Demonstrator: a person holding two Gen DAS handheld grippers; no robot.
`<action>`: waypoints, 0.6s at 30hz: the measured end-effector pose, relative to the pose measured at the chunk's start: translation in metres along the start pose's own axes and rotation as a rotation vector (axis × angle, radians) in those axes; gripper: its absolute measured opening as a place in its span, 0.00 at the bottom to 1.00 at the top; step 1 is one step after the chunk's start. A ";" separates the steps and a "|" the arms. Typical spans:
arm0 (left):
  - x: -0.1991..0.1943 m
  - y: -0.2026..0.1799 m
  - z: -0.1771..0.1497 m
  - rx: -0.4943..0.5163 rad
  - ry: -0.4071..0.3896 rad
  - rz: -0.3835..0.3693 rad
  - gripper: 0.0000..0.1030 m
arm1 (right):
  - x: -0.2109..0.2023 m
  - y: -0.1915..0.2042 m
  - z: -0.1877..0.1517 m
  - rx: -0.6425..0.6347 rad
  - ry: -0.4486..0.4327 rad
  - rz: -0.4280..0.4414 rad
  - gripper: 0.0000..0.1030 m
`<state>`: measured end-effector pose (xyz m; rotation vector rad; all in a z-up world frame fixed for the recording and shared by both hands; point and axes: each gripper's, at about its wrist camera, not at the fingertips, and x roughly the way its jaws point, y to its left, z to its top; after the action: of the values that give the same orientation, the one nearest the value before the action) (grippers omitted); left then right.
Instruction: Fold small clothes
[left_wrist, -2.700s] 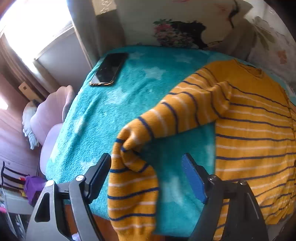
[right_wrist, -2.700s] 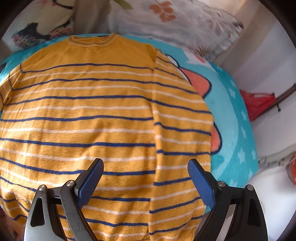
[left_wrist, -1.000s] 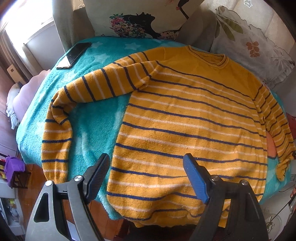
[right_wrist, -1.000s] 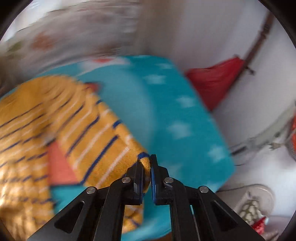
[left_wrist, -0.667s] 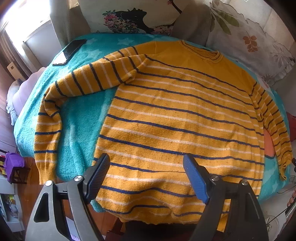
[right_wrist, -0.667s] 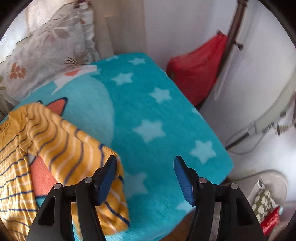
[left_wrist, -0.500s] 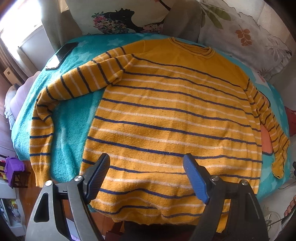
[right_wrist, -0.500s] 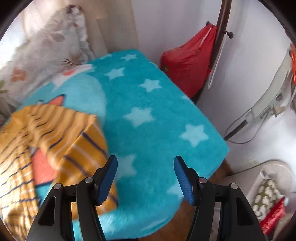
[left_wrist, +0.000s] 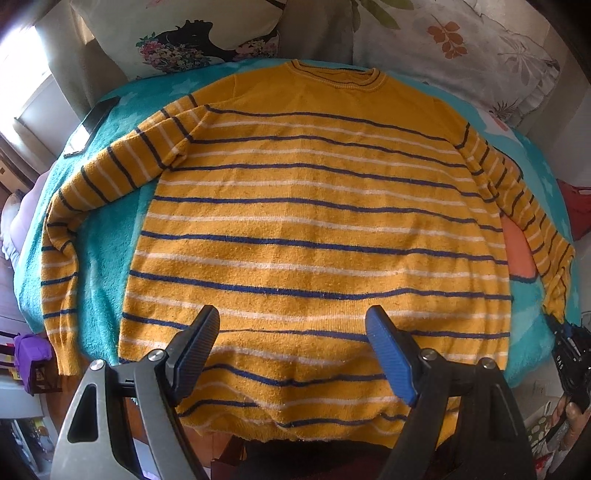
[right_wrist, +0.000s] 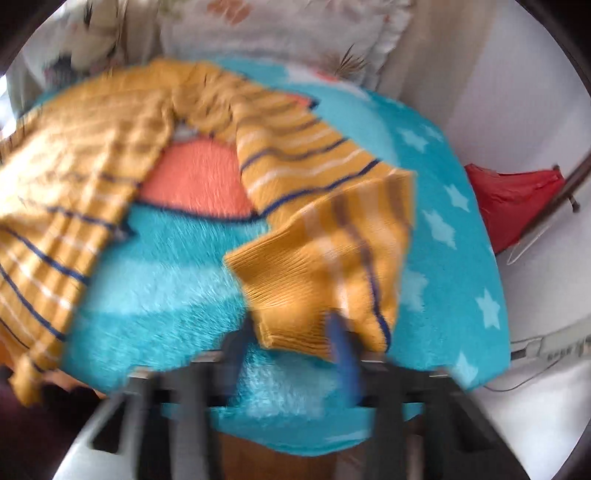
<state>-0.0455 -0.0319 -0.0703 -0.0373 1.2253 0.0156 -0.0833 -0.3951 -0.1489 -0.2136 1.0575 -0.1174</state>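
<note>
Covering the bed, a teal star blanket (left_wrist: 107, 254) carries the mustard striped sweater (left_wrist: 317, 236), spread flat, collar toward the floral pillows (left_wrist: 480, 48), hem hanging over the blanket's near edge. Sweater's right sleeve (right_wrist: 321, 177) lies folded back on itself near the blanket's right edge, cuff raised. Dark phone (left_wrist: 92, 123) rests on the blanket beyond the sweater's left sleeve. Left hand-held gripper (left_wrist: 291, 354) hovers above the sweater hem, jaws spread wide, holding nothing. Right hand-held gripper (right_wrist: 295, 343) sits at the cuff; motion blur, cannot tell whether it pinches.
</note>
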 end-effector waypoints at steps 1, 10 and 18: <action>-0.002 0.002 0.000 -0.008 -0.006 0.004 0.78 | -0.005 -0.016 0.005 0.051 -0.018 0.014 0.11; -0.008 0.042 -0.005 -0.110 -0.023 0.021 0.78 | -0.037 -0.235 0.032 0.687 -0.156 -0.114 0.03; -0.010 0.087 -0.010 -0.190 -0.036 0.006 0.78 | -0.058 -0.165 0.106 0.595 -0.238 0.127 0.03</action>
<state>-0.0609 0.0545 -0.0660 -0.1983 1.1853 0.1371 -0.0181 -0.5314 -0.0110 0.3696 0.7580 -0.2783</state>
